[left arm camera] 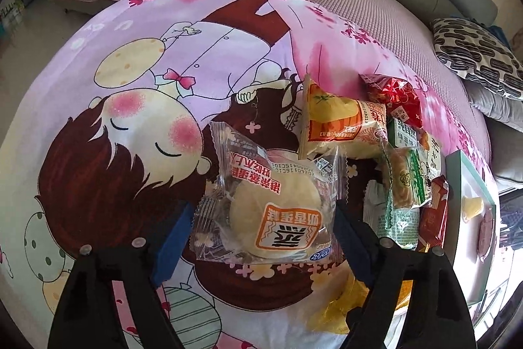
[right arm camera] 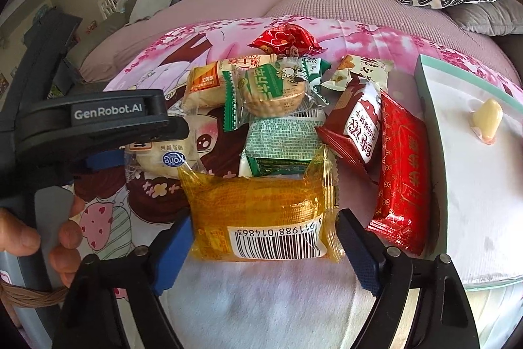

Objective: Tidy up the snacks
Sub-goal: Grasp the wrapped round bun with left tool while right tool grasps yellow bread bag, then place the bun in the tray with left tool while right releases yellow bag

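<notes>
Left wrist view: your left hand-held gripper [left arm camera: 261, 228] straddles the steamed cake packet [left arm camera: 268, 205], jaws apart; close squarely. Right hand-held gripper [right arm camera: 261, 237] likewise brackets the yellow packet [right arm camera: 261, 211], jaws apart.

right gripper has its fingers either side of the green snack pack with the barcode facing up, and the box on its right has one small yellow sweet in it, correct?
Not quite: the pack between the right gripper fingers is yellow, not green, as the right wrist view shows. Its barcode does face up, and the box on the right does hold one small yellow sweet.
</notes>
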Tool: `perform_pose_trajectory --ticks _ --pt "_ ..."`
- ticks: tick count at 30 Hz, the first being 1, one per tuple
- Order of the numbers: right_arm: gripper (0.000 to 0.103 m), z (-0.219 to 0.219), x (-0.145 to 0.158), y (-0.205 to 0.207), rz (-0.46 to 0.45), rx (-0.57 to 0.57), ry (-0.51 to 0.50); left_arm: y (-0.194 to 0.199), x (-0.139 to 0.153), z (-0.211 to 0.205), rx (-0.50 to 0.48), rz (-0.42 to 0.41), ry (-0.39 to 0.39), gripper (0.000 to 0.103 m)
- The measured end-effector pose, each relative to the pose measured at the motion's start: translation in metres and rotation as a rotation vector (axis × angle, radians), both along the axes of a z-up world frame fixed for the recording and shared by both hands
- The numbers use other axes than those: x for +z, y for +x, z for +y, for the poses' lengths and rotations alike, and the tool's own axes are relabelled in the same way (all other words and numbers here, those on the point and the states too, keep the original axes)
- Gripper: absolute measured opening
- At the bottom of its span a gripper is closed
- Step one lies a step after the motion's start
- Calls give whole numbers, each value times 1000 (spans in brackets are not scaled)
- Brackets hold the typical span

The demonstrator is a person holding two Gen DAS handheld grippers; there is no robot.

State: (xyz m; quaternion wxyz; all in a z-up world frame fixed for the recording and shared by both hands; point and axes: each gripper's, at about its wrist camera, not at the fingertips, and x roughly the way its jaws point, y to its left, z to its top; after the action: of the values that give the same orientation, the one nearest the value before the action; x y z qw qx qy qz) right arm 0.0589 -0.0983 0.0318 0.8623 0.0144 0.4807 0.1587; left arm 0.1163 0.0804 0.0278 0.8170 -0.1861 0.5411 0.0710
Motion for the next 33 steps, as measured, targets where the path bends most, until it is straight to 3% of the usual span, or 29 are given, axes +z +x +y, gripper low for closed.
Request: perform_pose_trajectory --ticks 9,22,33 --pt "79 0 8 -5 -3 14 25 -7 10 3 1 -30 -4 74" --pt "78 -13 49 -20 -108 -2 87 -29 59 13 38 -170 2 73" --pt "78 -40 54 -13 -103 -74 100 -28 66 -7 8 -191 4 74"
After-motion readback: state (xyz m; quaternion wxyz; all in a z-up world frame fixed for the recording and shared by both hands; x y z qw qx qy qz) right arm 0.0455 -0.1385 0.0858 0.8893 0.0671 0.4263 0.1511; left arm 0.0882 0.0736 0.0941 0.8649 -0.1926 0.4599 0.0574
